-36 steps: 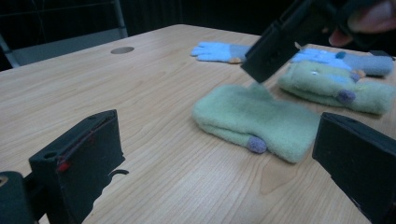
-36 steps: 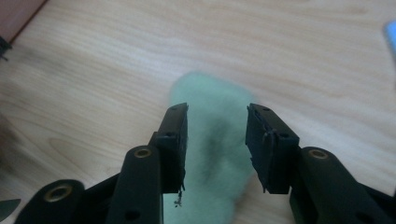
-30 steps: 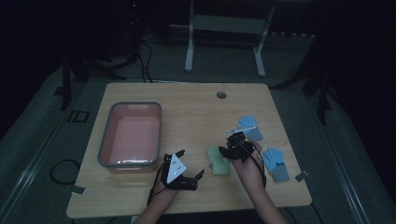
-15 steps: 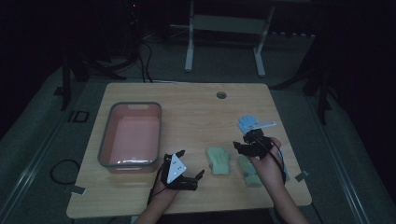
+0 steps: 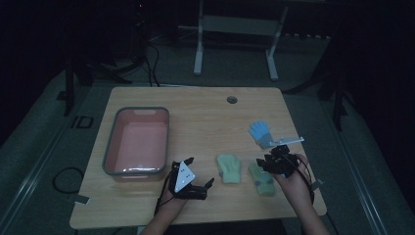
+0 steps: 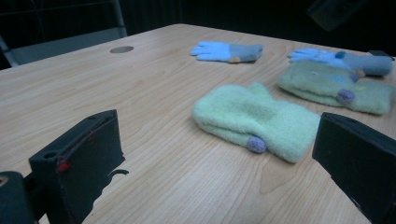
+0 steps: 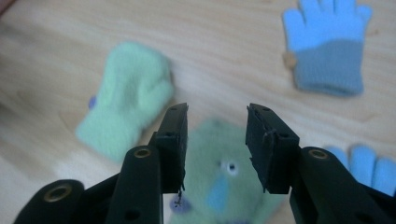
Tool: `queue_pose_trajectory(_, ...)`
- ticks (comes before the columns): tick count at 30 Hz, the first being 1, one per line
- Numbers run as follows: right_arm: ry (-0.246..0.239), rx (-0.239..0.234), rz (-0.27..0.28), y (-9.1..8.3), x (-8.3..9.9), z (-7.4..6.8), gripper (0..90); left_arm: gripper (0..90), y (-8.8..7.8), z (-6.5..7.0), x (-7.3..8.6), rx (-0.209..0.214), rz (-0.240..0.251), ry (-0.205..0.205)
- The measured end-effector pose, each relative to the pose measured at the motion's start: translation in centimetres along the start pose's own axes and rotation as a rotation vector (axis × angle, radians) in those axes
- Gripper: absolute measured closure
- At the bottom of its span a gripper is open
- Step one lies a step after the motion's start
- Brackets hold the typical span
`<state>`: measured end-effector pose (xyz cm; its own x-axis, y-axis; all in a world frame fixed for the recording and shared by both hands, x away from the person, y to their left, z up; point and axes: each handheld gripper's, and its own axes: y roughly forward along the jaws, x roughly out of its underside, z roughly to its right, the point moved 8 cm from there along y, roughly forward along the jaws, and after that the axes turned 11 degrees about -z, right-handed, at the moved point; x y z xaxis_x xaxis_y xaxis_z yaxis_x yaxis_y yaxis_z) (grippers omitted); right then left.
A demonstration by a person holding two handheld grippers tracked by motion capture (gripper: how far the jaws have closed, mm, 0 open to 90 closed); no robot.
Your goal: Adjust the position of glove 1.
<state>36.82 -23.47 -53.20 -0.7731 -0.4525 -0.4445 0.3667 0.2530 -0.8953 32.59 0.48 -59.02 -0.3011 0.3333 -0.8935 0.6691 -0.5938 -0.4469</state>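
Observation:
Two pale green mittens lie side by side on the wooden table: one toward the middle, the other to its right. My right gripper hovers just over this second mitten. Its jaws have just been closing, with nothing between them, and still stand apart. A blue glove lies farther back. Another blue glove sits beside the right mitten. My left gripper rests open near the front edge, facing the mittens.
A pink tub with a grey rim stands on the left half of the table. A round cable hole marks the far side. Metal stand legs and cables are on the floor behind the table.
My right hand has moved to the right. A second green mitten now lies to the right of the first, under that gripper. The left gripper has stayed put.

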Motion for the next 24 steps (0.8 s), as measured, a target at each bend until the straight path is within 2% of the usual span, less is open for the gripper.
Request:
queue_pose_trajectory(3,-0.020,0.010,-0.019,0.1,1.5,0.6,58.5,1.8,0.0,0.0,0.0,0.000,0.001,0.001)
queue_pose_trajectory(5,-0.022,0.014,-0.022,0.2,1.8,0.7,58.5,1.8,0.0,0.0,0.0,0.000,0.001,0.000)
queue_pose_trajectory(6,-0.028,0.002,-0.040,0.4,2.7,0.9,58.5,1.8,0.0,0.0,0.0,0.000,0.000,0.000)
queue_pose_trajectory(8,-0.027,-0.001,-0.040,0.5,2.9,1.0,58.5,1.8,0.0,0.0,0.0,0.000,0.001,0.000)
queue_pose_trajectory(9,-0.041,-0.006,-0.048,0.8,3.5,1.1,57.8,1.8,0.0,0.0,0.0,-0.001,0.000,0.000)
queue_pose_trajectory(11,-0.045,-0.005,-0.053,1.0,3.8,1.1,57.4,1.8,0.0,0.0,0.0,-0.001,0.000,0.000)
queue_pose_trajectory(13,-0.072,-0.016,-0.066,1.8,4.5,1.0,57.2,1.8,0.0,0.0,0.0,0.000,-0.001,-0.001)
queue_pose_trajectory(19,-0.086,-0.030,-0.084,3.3,5.3,1.2,54.0,1.8,0.0,0.0,0.0,0.000,0.001,0.000)
queue_pose_trajectory(24,-0.096,-0.009,-0.099,4.6,6.1,1.4,55.4,1.8,0.0,0.0,0.0,0.000,0.001,0.001)
